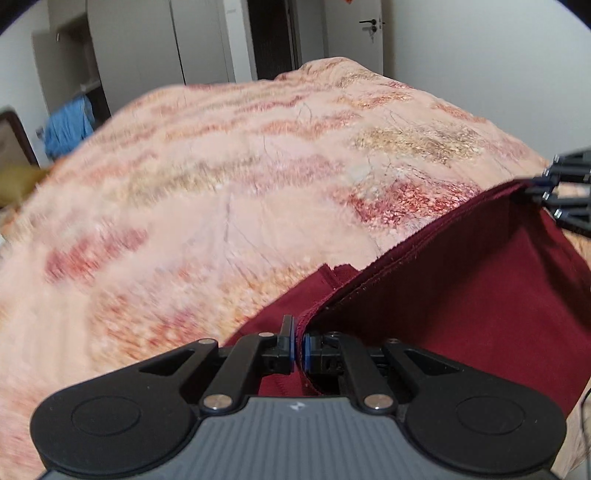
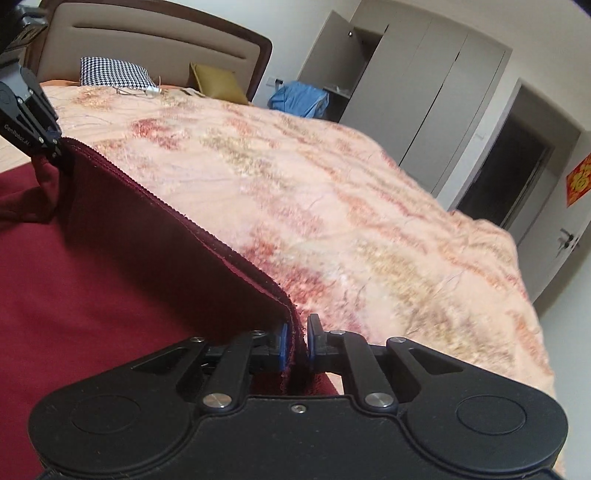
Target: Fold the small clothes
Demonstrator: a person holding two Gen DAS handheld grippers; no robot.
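Observation:
A dark red garment [image 1: 480, 295] lies on the bed, and one hemmed edge of it is lifted and stretched between my two grippers. My left gripper [image 1: 298, 332] is shut on one end of that hem. The right gripper [image 1: 535, 192] pinches the other end at the right edge of the left wrist view. In the right wrist view the raised hem [image 2: 166, 206] runs from my right gripper [image 2: 297, 332] up to the left gripper [image 2: 59, 147]. The right jaws stand a little apart with the thick hem filling the gap between them. The rest of the garment [image 2: 74, 295] spreads flat below the hem.
The bed's pink and orange patterned blanket [image 2: 388, 221] stretches ahead of both grippers. A headboard [image 2: 147, 40], a checked pillow [image 2: 114, 72] and a yellow cushion [image 2: 218, 83] are at its far end. Blue clothing [image 2: 299, 99] hangs by the grey wardrobe [image 2: 424, 92]. A door [image 1: 369, 29] is behind.

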